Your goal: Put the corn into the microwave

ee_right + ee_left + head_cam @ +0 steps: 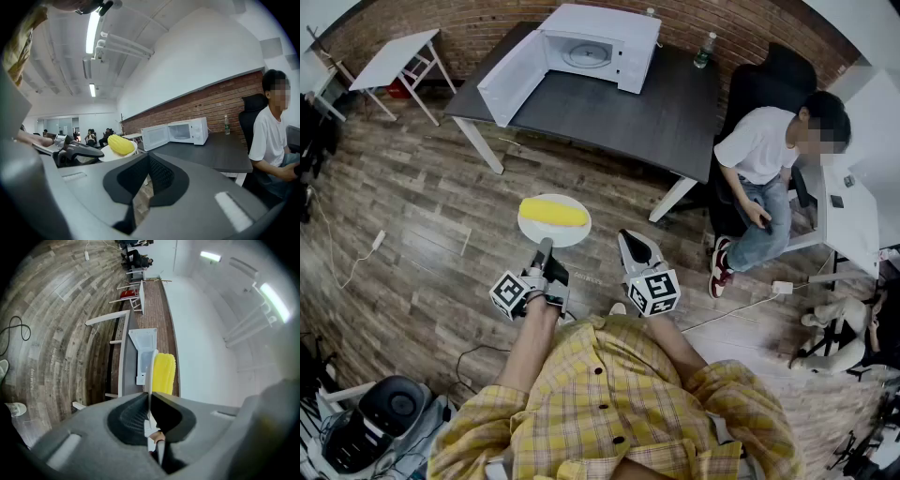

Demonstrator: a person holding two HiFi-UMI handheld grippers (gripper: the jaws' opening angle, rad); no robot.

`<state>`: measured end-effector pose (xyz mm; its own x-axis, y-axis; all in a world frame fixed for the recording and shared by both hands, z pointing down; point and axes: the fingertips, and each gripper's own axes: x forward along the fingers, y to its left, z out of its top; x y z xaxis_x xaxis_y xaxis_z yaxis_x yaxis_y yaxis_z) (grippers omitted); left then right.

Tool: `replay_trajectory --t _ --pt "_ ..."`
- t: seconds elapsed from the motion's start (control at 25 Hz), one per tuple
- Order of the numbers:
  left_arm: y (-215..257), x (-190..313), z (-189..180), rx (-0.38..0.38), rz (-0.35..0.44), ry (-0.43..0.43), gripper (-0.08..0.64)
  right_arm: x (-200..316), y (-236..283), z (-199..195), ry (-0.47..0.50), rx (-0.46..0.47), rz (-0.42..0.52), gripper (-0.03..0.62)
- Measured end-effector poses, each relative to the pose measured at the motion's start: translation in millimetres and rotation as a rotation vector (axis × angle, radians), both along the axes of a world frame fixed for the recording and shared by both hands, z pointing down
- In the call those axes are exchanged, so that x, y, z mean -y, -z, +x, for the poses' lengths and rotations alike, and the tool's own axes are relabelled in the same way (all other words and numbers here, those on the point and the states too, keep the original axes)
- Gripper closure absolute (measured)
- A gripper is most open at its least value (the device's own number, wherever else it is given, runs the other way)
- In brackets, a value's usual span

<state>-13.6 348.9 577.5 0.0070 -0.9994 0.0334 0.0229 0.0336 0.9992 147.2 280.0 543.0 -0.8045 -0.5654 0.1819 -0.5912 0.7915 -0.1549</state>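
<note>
Grasping the plate [567,236] by its rim, left gripper [545,247] — corn [553,213] lies on it just past the tips, centre frame; right gripper [628,240] clenched, empty.

Corn [553,212]: yellow cob, lying flat on a round white plate [531,229] held in the air. Microwave [602,45]: white, door wide open, standing on the dark counter [614,111], well apart.

Yellow corn [553,212], white plate [539,232], white microwave [636,47], dark grey table [619,112], yellow plaid shirt [609,394].
</note>
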Motion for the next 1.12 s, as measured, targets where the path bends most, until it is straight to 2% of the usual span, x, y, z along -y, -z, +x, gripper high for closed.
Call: replay_trajectory --t 0.4,0.72,0.96,1.12 --pt "6.8 4.2 17.4 0.005 0.014 0.020 0.543 6.0 -1.4 13.3 0.023 0.013 0.000 0.589" --pt "8.2 11.4 40.8 0.001 0.003 0.041 0.544 13.4 -2.4 31.3 0.079 0.024 0.001 0.589" --pt "16.5 17.0 67.6 -0.031 0.028 0.063 0.544 15.4 3.6 50.7 0.105 0.031 0.041 0.589" --pt "21.4 24.7 77.5 -0.044 0.032 0.072 0.543 25.3 4.8 57.0 0.105 0.042 0.033 0.589"
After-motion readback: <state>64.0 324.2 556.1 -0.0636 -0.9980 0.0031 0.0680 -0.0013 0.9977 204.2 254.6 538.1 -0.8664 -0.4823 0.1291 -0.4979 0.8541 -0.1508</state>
